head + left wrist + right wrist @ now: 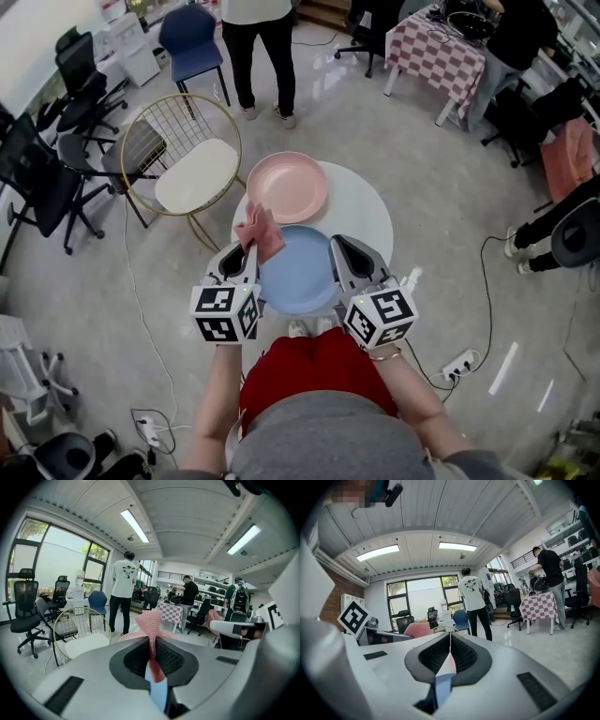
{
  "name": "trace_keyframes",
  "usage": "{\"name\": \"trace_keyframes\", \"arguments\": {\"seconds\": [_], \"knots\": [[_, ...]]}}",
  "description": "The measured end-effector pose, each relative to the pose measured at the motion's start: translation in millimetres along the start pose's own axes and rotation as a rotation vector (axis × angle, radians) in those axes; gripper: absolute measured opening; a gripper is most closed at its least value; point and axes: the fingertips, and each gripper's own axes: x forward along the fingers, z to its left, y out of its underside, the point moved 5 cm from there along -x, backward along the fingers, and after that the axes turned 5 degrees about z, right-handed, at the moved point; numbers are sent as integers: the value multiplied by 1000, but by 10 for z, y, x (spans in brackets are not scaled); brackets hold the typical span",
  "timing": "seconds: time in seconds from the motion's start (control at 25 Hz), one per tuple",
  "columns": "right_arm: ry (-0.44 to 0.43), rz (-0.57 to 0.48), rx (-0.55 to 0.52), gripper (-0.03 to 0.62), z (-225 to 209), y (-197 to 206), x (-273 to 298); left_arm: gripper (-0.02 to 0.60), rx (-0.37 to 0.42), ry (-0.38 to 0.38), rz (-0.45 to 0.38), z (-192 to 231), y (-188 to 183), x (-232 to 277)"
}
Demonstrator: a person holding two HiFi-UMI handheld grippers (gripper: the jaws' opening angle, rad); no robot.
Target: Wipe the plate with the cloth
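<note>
Wiping well starts on the left: the left gripper's (247,251) fingers are shut tight on the pink cloth (262,234), which sticks out past their tips. The blue plate (300,274) sits between the two pairs of fingers, over the near edge of the white desk (364,211). The right gripper's (342,251) fingers look closed on the plate's right rim. I think it is best to hold that side steady and rub the cloth flat across the plate in slow circles.

Pink knitted cloth (261,234) — bunched, pinched upright over left rim of round blue plate (298,274) — plate on white table (366,214)
</note>
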Motion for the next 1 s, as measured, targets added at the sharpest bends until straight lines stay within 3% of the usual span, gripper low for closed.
{"name": "trace_keyframes", "arguments": {"seconds": [0.6, 1.0], "knots": [[-45, -59, -42, 29, 80, -164, -177, 32, 44, 20, -161, -256, -162, -252], [-79, -66, -86, 28, 39, -243, -414, 32, 54, -20, -227, -512, -223, -449]]}}
